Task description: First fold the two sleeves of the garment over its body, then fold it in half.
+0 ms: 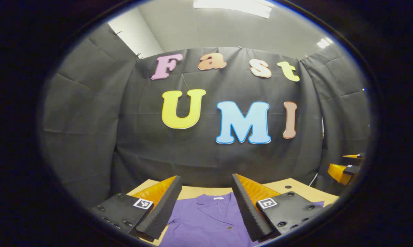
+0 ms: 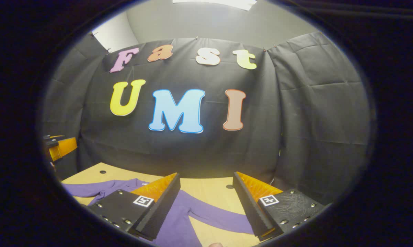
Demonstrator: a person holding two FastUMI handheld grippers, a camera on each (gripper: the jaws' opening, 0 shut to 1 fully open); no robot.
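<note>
1. I hold both tools above the tabletop (image 2: 206,190). The left gripper (image 1: 206,206) has its fingers spread wide, nothing between them. The right gripper (image 2: 206,206) is spread the same way and also holds nothing.
2. The purple garment (image 1: 209,219) lies flat on the tabletop, collar toward the far edge, buttons up. In the left gripper view its collar and placket sit in the gap between my fingers.
3. In the right gripper view one sleeve (image 2: 213,214) runs out from the body toward the right edge of the tabletop, laid out straight, unfolded. The other sleeve (image 2: 86,188) stretches toward the left edge.
4. My judgement: no fold is made yet; the first sleeve fold is the step in hand.
5. Next move calls for lowering the right gripper to the sleeve's cuff end, pinching the cloth, and carrying it across the body.
6. Count: one garment, two sleeves, two grippers, one tabletop.
</note>
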